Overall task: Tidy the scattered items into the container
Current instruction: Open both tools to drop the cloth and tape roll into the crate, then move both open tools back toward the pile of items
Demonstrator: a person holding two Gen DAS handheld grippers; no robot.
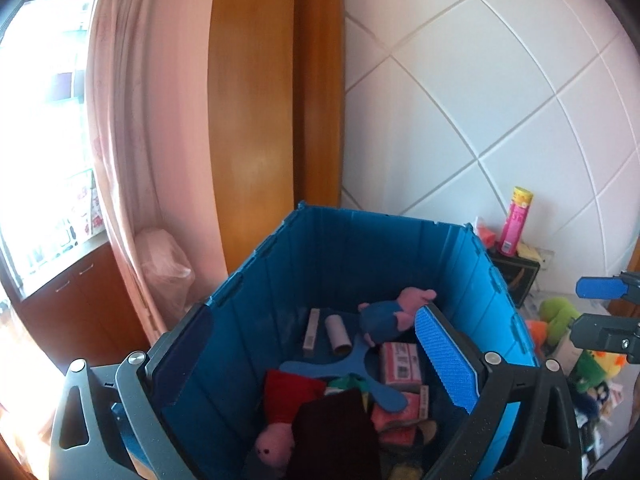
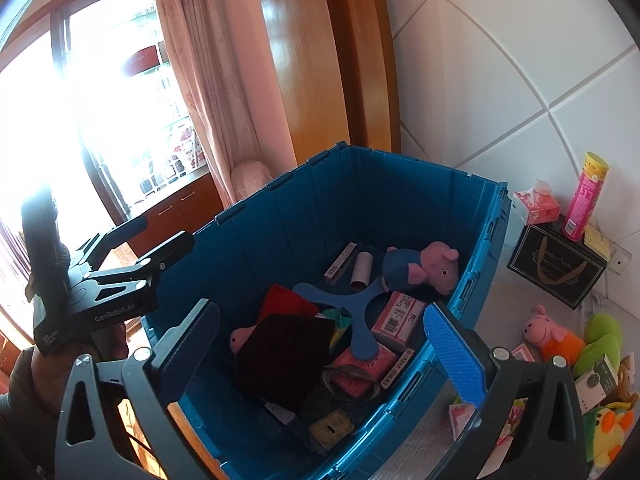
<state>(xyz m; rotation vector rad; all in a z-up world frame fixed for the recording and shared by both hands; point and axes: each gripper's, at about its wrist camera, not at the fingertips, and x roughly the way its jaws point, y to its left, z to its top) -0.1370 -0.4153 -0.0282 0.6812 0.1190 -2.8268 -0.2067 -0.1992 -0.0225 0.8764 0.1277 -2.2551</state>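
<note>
Between the spread fingers of the left gripper, a blue container is sitting open, and nothing is being held in those wide jaws. Below the tips, a dark maroon cloth is lying over a pink pig doll in red, beside a blue three-armed toy, pink boxes, a cardboard tube and a pig doll in blue near the far wall.

The right gripper is also standing wide and empty over the same bin, with the left gripper showing off to its left, held by a person's hand. To the right of its right finger, outside the container, scattered items are waiting on the surface: a pig doll in orange, a green plush, a yellow duck toy, a tissue pack, a black box and a pink tube.
</note>
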